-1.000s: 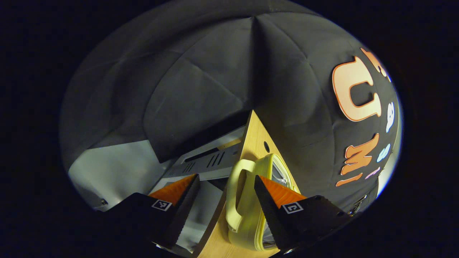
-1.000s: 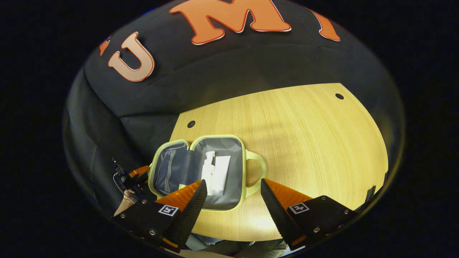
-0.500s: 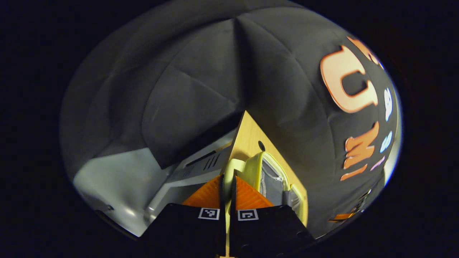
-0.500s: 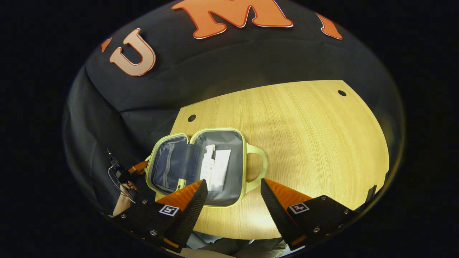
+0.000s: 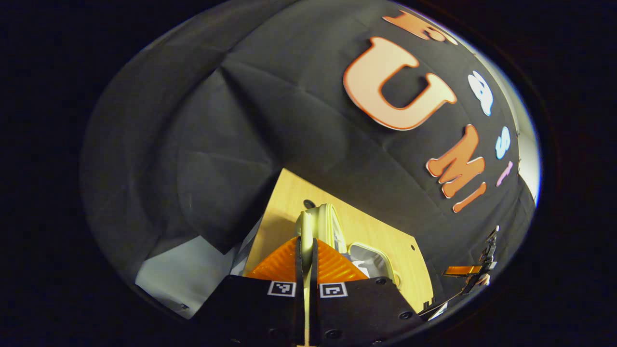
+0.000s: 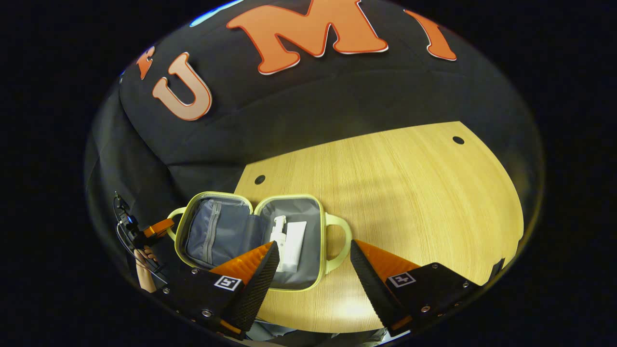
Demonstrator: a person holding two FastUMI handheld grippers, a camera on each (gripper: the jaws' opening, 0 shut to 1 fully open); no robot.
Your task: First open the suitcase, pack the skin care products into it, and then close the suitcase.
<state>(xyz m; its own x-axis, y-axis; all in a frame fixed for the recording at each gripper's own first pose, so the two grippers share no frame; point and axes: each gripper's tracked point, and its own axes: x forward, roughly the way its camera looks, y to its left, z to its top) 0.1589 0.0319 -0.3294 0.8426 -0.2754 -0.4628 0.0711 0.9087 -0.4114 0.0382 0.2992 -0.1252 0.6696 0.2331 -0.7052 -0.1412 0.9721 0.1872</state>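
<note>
The pale yellow suitcase [image 6: 324, 260] lies open on the wooden table [image 6: 414, 193]. Its right half holds a white pump bottle [image 6: 278, 231] and a white tube [image 6: 295, 243]. The left half, the lid [image 6: 212, 233], has a grey zip pocket. My left gripper [image 5: 306, 241] is shut on the lid's handle [image 5: 304, 225], with the lid [image 5: 330, 221] seen edge-on beyond it. In the right gripper view the left gripper [image 6: 155, 226] grips that handle [image 6: 172, 216] at the case's left side. My right gripper [image 6: 314, 245] hangs open above the case's near edge, beside the other handle [image 6: 341, 241].
The table has small round holes [image 6: 260, 179] near its far corners. The black booth wall stands close behind it. A hand [image 6: 142, 255] holds the left gripper off the table's left edge. Bare tabletop stretches to the right of the case.
My left gripper went from open around the lid's handle to shut on it, then tilted upward with it. The lid has shifted left. The right gripper stayed open.
</note>
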